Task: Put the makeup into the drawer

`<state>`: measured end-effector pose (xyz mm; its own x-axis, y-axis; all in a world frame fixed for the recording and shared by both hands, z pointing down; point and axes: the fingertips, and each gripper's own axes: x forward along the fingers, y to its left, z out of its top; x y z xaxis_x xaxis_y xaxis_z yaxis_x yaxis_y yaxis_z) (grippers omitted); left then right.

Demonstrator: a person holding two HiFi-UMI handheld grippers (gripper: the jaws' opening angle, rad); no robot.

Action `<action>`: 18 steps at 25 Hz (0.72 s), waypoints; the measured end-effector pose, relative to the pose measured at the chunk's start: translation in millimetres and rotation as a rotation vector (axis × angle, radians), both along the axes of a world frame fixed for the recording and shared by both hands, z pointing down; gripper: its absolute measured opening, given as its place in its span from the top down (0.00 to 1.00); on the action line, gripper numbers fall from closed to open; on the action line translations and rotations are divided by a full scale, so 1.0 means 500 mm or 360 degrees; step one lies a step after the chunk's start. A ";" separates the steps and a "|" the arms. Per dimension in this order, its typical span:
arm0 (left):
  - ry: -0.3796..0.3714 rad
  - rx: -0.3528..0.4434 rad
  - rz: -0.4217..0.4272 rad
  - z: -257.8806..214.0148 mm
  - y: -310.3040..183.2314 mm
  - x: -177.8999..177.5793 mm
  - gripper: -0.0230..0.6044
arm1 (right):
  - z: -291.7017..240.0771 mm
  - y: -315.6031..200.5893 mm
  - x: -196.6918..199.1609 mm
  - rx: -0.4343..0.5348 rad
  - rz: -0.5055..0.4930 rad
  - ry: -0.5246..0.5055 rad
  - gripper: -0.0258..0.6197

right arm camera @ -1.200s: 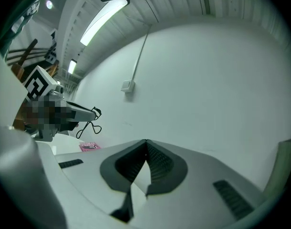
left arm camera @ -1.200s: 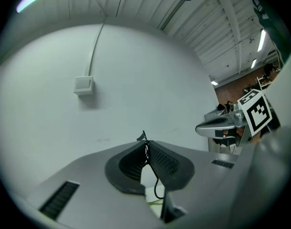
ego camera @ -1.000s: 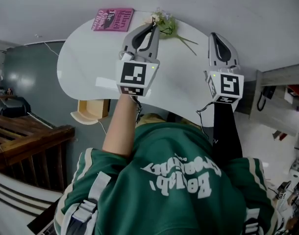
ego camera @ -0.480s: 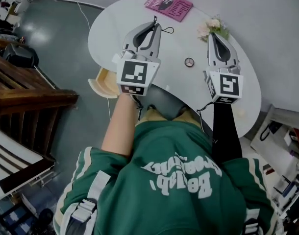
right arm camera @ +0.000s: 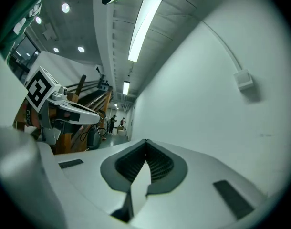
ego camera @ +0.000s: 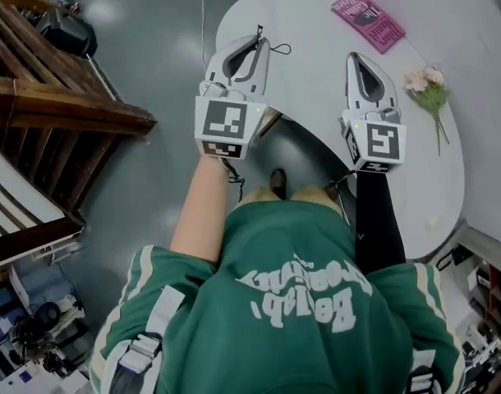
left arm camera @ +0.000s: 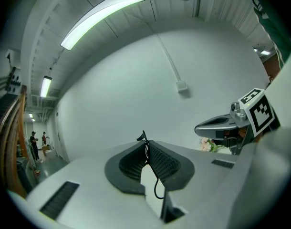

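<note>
The pink book (ego camera: 368, 20) at the worktop's (ego camera: 316, 48) far edge shows a title starting "The"; the green sweatshirt's (ego camera: 300, 335) upside-down white print is unreadable

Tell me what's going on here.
A person in a green sweatshirt holds a gripper in each hand, out over a white oval table. The left gripper and the right gripper both have their jaws together with nothing between them. On the table lie a pink book and a sprig of flowers. No makeup or drawer shows, and nothing has been picked up.
</note>
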<state>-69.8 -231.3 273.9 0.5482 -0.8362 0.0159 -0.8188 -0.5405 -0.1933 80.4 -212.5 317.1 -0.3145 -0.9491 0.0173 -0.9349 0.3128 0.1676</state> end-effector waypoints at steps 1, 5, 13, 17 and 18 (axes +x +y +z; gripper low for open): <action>0.0000 0.0002 -0.0028 0.000 -0.001 -0.032 0.90 | 0.003 -0.007 -0.032 0.0010 -0.0035 0.0007 0.95; 0.0004 0.0013 -0.0132 -0.003 -0.009 -0.145 0.90 | 0.001 -0.034 -0.150 0.0026 -0.0156 0.0025 0.95; 0.0033 -0.0219 -0.0278 0.153 -0.048 -0.281 0.90 | 0.011 -0.063 -0.286 -0.0055 -0.0280 0.0068 0.95; -0.0020 -0.0492 -0.0343 0.334 -0.050 -0.316 0.90 | 0.031 -0.064 -0.296 -0.0094 -0.0294 0.0120 0.95; -0.0030 -0.0559 -0.0347 0.377 -0.046 -0.320 0.90 | 0.033 -0.064 -0.296 -0.0104 -0.0293 0.0127 0.95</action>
<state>-229.9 -254.1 462.6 0.3556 -0.8746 0.3297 -0.9196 -0.3905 -0.0441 -67.6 -244.5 333.5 -0.4777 -0.8718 0.1088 -0.8455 0.4899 0.2124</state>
